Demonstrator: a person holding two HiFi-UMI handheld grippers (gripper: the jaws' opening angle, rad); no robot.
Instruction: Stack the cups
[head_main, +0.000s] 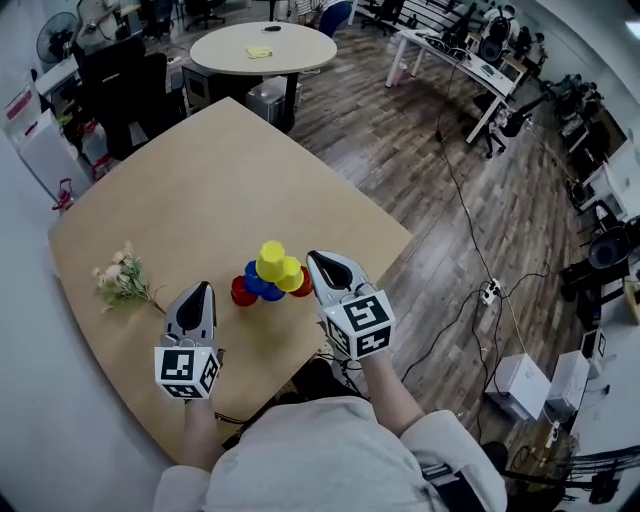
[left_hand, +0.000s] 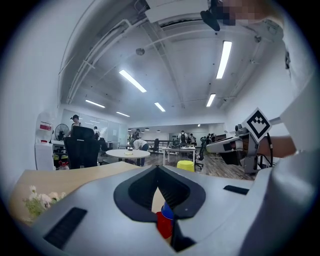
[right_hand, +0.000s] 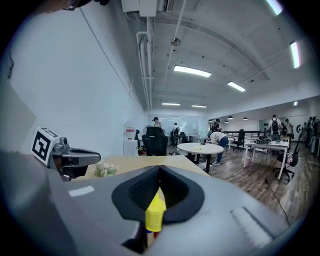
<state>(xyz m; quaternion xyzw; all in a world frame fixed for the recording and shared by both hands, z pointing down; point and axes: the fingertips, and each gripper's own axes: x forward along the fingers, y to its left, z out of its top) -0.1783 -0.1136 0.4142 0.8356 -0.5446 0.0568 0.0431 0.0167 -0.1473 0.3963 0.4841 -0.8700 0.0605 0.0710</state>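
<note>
On left tongs (head_main: 203, 287), square-marker cube (head_main: 187, 370)

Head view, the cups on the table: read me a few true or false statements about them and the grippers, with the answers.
1. A yellow cup sits on top of the cup cluster. True.
2. The flowers lie to the right of the cups. False: they lie to their left, beyond the left gripper.
3. Both the left gripper and the right gripper are shut and hold nothing. True.
4. The cups stand on the round table. False: they stand on the tan table in front of the person.
</note>
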